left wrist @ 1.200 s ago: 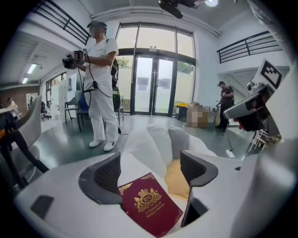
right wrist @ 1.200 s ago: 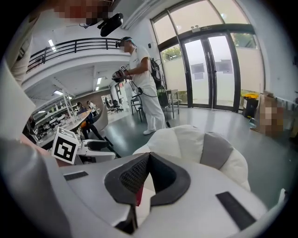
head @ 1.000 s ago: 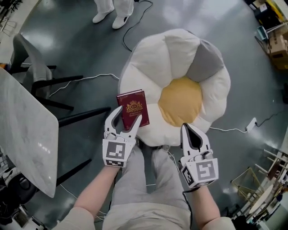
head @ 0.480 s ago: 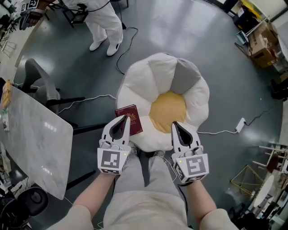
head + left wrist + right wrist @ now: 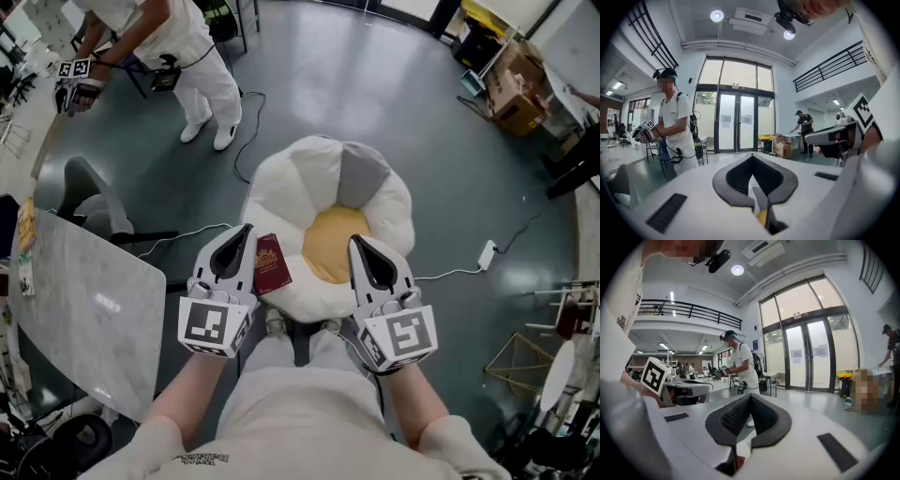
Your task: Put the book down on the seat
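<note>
A dark red book with a gold crest lies flat on the left petal of the flower-shaped cushion seat, beside its yellow centre. My left gripper is held high above the seat, just left of the book, shut and empty. My right gripper is raised level with it on the right, also shut with nothing in it. In the left gripper view the left gripper points across the room with its jaws together. The right gripper view shows the right gripper the same way.
A grey tabletop stands at the left with black chair legs beside it. A person in white works at the back left. White cables trail on the floor. Cardboard boxes sit at the upper right. My own legs are below the seat.
Both grippers rose well above the seat. The left gripper's jaws, open at the book's near edge a second ago, are now shut and off the book, which stays on the cushion.
</note>
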{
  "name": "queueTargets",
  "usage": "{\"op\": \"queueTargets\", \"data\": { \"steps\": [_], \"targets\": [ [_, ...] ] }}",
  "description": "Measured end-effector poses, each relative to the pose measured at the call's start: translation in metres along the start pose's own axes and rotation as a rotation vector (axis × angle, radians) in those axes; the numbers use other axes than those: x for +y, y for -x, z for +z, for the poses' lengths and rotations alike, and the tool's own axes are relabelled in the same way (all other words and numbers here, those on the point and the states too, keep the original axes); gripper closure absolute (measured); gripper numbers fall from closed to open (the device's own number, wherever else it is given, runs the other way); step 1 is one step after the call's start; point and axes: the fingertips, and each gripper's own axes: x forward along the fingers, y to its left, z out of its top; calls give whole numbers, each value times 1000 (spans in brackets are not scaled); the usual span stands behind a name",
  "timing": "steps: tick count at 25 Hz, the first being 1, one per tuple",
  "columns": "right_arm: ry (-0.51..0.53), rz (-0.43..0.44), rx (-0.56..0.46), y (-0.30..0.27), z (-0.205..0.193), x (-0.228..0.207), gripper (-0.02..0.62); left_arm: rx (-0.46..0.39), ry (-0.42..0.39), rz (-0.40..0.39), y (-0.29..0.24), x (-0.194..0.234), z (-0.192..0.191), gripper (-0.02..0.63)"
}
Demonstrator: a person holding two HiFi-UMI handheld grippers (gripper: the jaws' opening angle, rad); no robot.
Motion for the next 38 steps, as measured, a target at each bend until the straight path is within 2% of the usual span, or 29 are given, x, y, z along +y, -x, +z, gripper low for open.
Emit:
{"op": "queueTargets", "data": {
  "steps": [6, 9, 14, 18, 26, 31, 38],
  "targets": [
    [88, -40, -98, 41, 69, -1, 597, -62, -26, -48, 24, -21, 54, 601],
    [86, -33, -142, 59, 88, 1, 597, -95, -65, -53, 41, -31, 71, 601],
    [86, -14, -222, 82, 110, 8, 597, -207, -98, -40, 57, -44, 107, 601],
    [61, 13, -269, 89, 107, 12, 597, -214, -116, -67, 54, -54, 108, 601],
    [75, 22, -260, 79, 100, 19, 597, -195, -100, -94, 47, -56, 101, 602],
    [86, 17, -285, 79, 107, 18, 597, -200, -93, -84, 45, -53, 105, 601],
    [100, 37, -266, 69, 105, 17, 597, -208, -94, -71, 44, -48, 106, 601]
  ]
}}
